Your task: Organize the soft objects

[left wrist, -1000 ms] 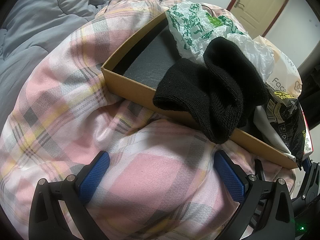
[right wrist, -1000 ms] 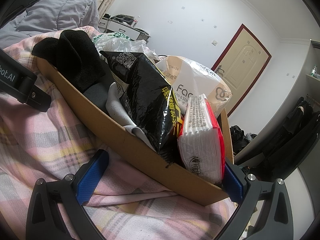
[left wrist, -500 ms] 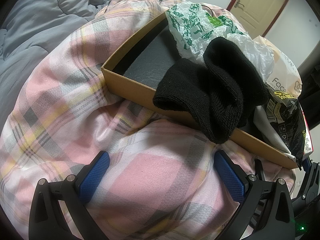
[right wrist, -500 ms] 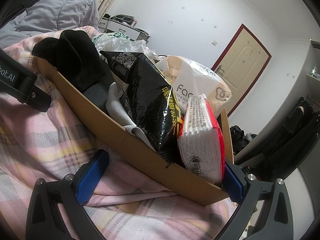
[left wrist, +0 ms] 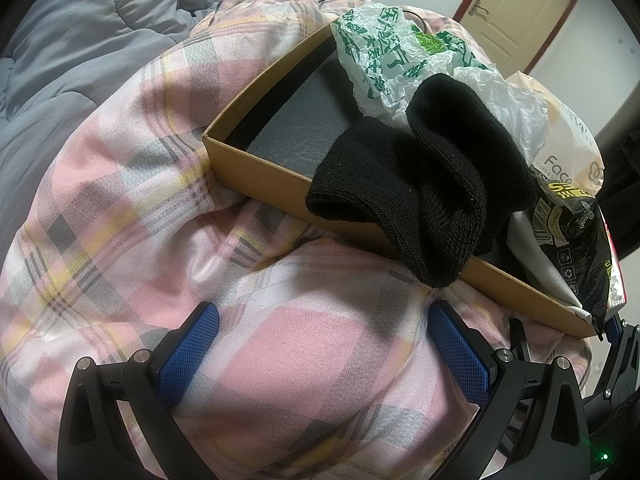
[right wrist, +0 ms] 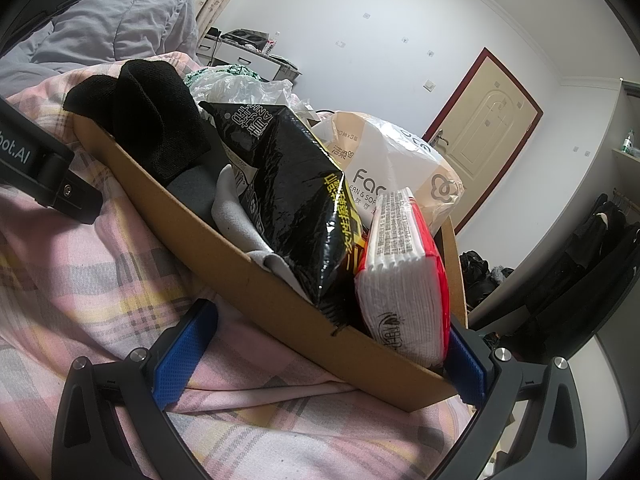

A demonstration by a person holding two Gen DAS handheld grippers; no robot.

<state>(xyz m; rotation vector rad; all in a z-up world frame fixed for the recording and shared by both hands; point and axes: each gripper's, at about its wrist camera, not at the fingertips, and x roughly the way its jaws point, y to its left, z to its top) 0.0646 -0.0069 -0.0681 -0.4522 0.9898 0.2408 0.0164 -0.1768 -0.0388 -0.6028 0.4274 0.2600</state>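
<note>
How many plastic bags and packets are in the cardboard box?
4. A crumpled white-and-green plastic bag at the far end, a beige tissue bag behind, a shiny black snack packet in the middle, and a red-and-white tissue packet nearest the right claw. More may be hidden underneath.

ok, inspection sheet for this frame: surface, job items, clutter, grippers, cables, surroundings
Surface: pink plaid quilt on a bed, grey duvet behind.
Job's things: cardboard box holds black knit item draped over its near wall, green-print plastic bag, black snack bag, red tissue pack, beige tissue bag.
Clutter: nothing seen.
Grippers: left gripper open, empty; right gripper open, straddling the box corner.
Cables: nothing certain.
Surroundings: door, hanging dark clothes.
</note>
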